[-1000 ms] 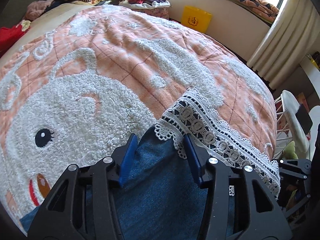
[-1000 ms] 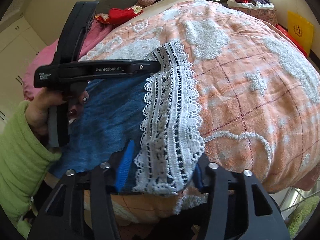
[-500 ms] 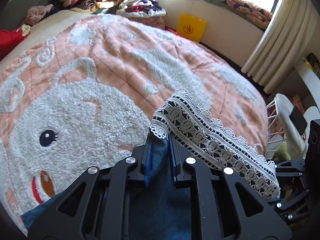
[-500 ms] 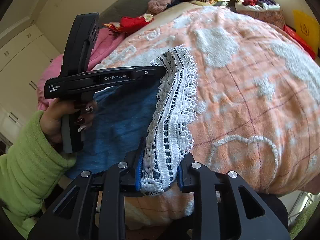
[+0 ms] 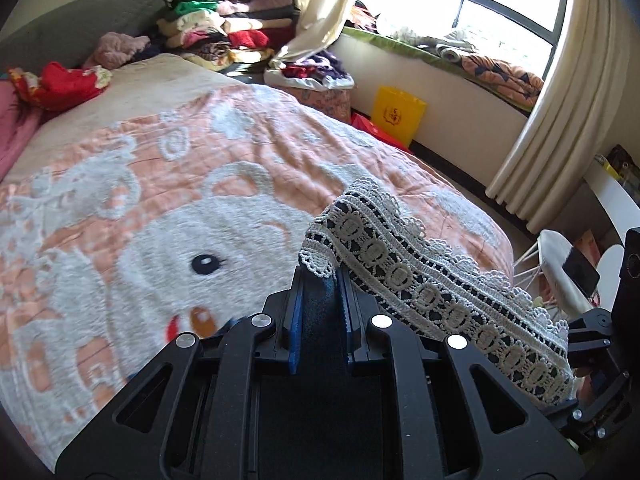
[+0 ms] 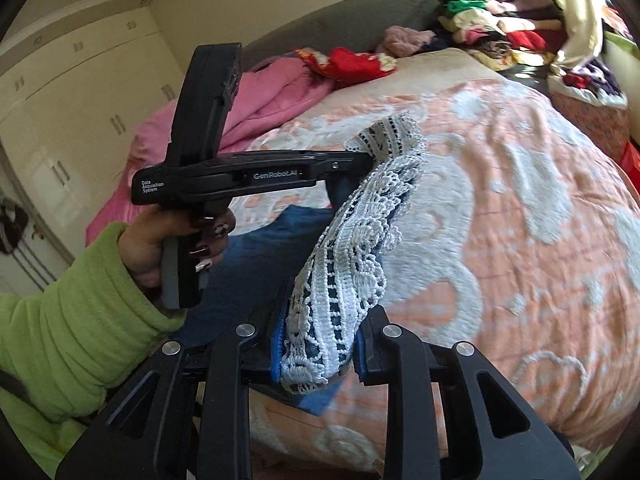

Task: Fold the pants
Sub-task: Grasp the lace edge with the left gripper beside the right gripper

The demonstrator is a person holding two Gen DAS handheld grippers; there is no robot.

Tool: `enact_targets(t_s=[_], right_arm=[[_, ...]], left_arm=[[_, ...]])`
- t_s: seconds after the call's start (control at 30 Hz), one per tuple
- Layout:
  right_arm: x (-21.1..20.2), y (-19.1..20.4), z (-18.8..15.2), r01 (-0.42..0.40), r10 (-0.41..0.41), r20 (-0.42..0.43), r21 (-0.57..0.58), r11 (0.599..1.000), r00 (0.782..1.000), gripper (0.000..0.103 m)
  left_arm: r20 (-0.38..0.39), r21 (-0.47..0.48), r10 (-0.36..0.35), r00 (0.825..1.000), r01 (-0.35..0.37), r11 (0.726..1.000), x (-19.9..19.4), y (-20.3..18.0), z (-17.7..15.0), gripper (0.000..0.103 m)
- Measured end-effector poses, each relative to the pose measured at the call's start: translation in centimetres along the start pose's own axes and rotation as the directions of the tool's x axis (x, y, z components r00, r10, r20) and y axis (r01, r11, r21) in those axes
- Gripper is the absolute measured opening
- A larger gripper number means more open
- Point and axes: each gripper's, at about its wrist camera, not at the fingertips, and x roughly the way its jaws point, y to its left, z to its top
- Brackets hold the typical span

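- Both pairs of fingers have just been closing on the pants: my left gripper is narrow, clamped on blue denim with the lace hem draped off its right finger.
- Since a second ago that hem has come up off the bedspread, so I judge the fold-over has begun.
- My right gripper pinches the bunched lace at the other corner.
- Between the two grips the hem runs taut as the long axis; the denim hangs back toward the person's green sleeve.
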Motion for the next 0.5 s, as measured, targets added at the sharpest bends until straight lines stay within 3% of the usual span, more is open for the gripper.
enact_targets(t_s=[0.27,0.5], right_arm=[[6.2,4.2,0.5,-0.050,0.038,-0.125,-0.099,0.994,0.991,0.024],[9.5,7.5,-0.6,-0.048,0.008,-0.208,-0.191,0.980,0.978,0.024]], left_arm=[[-0.010,-0.112,0.041,0.999,-0.042,0.993,-1.6,4.4,-4.2,0.009],[0.014,-0.224,0.054,0.998,-0.050,0.973,-3.5,7.8,-7.6,0.012]])
